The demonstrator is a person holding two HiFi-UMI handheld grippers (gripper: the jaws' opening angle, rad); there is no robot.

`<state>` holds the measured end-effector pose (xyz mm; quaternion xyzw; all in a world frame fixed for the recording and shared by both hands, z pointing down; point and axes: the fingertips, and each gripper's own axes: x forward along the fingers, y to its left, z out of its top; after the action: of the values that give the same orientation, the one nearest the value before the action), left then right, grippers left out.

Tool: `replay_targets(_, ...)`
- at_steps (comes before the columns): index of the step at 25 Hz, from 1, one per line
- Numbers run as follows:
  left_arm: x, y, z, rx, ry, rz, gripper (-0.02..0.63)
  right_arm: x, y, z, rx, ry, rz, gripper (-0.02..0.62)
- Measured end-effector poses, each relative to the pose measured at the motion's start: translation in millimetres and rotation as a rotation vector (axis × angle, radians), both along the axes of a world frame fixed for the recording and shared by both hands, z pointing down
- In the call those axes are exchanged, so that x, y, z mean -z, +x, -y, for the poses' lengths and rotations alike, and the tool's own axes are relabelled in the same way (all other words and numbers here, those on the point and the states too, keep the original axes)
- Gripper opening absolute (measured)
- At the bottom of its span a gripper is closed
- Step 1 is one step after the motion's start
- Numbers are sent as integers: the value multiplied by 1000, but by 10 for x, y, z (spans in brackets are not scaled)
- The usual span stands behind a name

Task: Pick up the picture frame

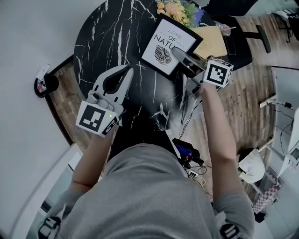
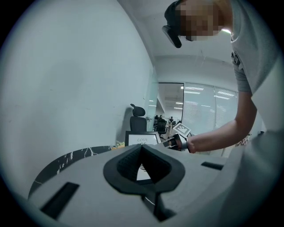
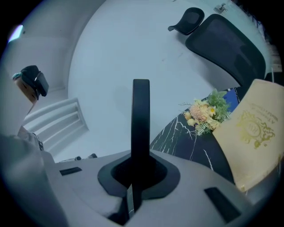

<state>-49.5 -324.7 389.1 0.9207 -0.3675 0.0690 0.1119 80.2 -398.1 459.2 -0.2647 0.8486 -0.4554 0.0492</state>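
Clamping the near edge of the black-rimmed white picture frame with a leaf print (image 1: 164, 43), the right claw (image 1: 177, 53) holds it tilted over the round black marble counter (image 1: 107, 37), beside some yellow flowers (image 1: 174, 9). Left claw (image 1: 127, 71) is clenched on nothing, well apart from the frame.

The head view looks steeply down from above the person's shoulders onto the round black table (image 1: 107, 42), with the left gripper (image 1: 127, 71) at lower left and the right gripper (image 1: 177, 52) at upper right. The left gripper view sits low behind its own jaws and faces nearly level across the table, with the picture frame (image 2: 142, 138) small at centre. The right gripper view is very near that frame, edge-on at centre. The flowers (image 3: 205, 111) at its right also appear at the head view's top.
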Motion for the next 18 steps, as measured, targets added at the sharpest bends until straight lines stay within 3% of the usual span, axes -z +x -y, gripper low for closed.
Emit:
replay_targets(4,103,-20,-26,1,22,-4,6,209,-21,-41,34,54,-56,30)
replay_targets(18,328,-46,-176,-3,76,-13,6,781,-87,-187,73,153,-79,31)
